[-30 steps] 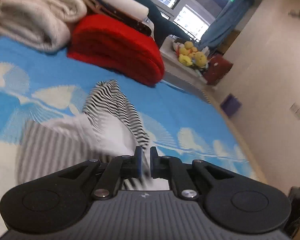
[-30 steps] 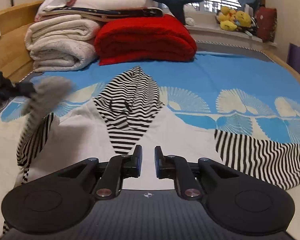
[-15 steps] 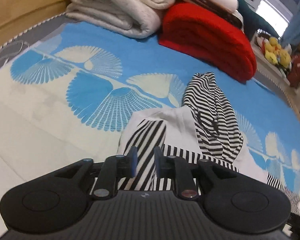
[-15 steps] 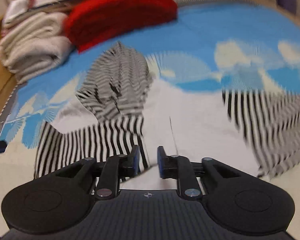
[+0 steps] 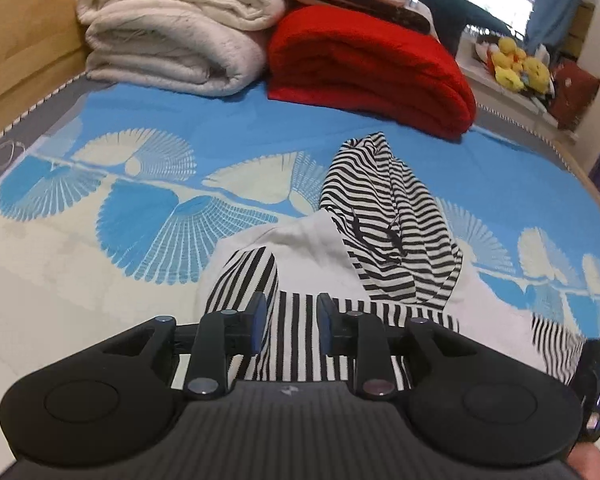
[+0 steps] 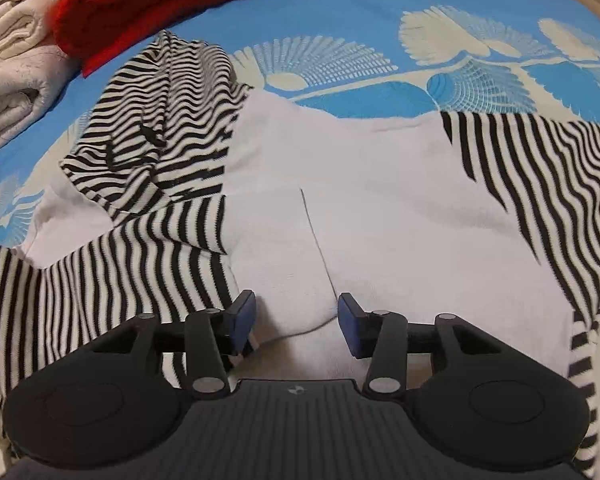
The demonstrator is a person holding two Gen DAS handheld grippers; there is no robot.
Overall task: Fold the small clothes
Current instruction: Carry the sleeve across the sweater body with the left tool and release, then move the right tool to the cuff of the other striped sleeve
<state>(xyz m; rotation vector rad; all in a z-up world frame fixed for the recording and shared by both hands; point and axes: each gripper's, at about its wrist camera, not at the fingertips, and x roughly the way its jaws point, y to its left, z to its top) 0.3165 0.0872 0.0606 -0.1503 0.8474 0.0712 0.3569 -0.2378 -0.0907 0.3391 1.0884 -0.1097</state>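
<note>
My left wrist view alone shows the folded white blanket (image 5: 172, 36), the red blanket (image 5: 372, 68) and yellow plush toys (image 5: 516, 66) far ahead. The right view looks steeply down on the hooded top (image 6: 340, 200): white body, striped hood and sleeves, lying flat beneath both grippers. My left gripper (image 5: 288, 328) and right gripper (image 6: 296, 320) are opening, pads clear of cloth.

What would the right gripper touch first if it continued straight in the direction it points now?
Probably the white body panel of the hoodie; the right gripper, jaws opening with nothing between them, points down at it. Depth is unclear.
</note>
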